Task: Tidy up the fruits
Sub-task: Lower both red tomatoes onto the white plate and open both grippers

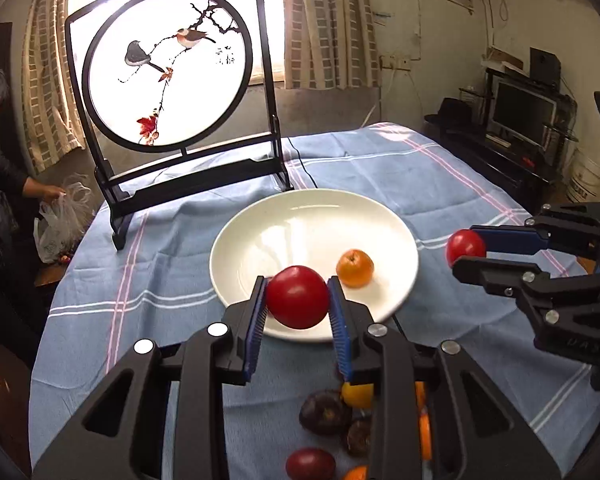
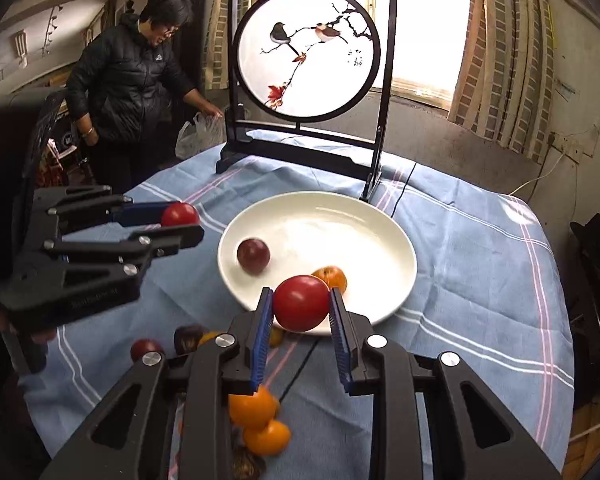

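Observation:
My left gripper [image 1: 298, 300] is shut on a red tomato [image 1: 297, 297] and holds it over the near rim of the white plate [image 1: 300, 216]. An orange [image 1: 355, 268] lies in the plate. My right gripper [image 2: 301, 305] is shut on another red tomato [image 2: 301, 302] over the plate's near rim [image 2: 380, 232]. In the right wrist view a dark red fruit [image 2: 253, 255] and the orange [image 2: 332, 277] lie in the plate. The left gripper [image 2: 180, 226] shows at the left there, and the right gripper [image 1: 466, 250] shows at the right in the left wrist view.
Loose fruits lie on the blue cloth near me: oranges [image 2: 254, 406], dark brown ones [image 1: 325, 412] and a red one [image 1: 310, 464]. A black framed bird screen [image 1: 168, 68] stands behind the plate. A person [image 2: 128, 80] stands at the table's far left with a plastic bag [image 2: 200, 134].

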Motion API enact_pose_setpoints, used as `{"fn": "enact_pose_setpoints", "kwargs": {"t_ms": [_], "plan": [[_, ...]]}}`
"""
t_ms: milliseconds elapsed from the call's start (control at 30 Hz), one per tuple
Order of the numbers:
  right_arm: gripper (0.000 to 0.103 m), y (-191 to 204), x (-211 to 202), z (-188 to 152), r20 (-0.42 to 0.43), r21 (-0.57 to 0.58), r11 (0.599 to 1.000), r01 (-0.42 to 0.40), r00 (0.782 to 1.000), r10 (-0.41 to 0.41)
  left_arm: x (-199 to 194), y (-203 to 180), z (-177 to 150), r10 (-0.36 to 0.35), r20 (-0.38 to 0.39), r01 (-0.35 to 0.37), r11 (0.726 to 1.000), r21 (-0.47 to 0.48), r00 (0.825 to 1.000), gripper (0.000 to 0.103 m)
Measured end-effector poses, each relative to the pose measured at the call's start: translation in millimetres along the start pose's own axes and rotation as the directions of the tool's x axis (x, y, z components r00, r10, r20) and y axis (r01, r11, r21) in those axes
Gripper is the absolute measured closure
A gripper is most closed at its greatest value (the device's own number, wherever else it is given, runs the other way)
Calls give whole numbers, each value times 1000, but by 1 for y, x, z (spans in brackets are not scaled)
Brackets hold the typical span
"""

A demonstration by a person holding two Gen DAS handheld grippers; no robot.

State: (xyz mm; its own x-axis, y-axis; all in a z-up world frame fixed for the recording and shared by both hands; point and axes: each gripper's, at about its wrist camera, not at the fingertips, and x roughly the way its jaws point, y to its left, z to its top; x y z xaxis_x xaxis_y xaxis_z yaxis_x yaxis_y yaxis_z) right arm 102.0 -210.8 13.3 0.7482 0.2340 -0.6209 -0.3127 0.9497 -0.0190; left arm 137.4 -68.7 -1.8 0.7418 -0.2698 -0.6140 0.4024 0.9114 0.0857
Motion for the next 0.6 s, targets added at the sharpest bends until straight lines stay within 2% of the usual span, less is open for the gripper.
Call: {"fn": "enact_pose_setpoints", "kwargs": {"t_ms": [133,300,600], "plan": [[75,-14,39,25,-12,53,999,8,1000,-8,33,-1,16,31,-22,-31,999,-13,999,74],[75,-31,85,37,-56,95,995,25,998,-19,72,5,20,69,-68,-69,998,1,995,74],[75,-39,133,45,-114,119,993,21,993,-8,102,14,18,80,-101,-79,997,12,992,74]]}}
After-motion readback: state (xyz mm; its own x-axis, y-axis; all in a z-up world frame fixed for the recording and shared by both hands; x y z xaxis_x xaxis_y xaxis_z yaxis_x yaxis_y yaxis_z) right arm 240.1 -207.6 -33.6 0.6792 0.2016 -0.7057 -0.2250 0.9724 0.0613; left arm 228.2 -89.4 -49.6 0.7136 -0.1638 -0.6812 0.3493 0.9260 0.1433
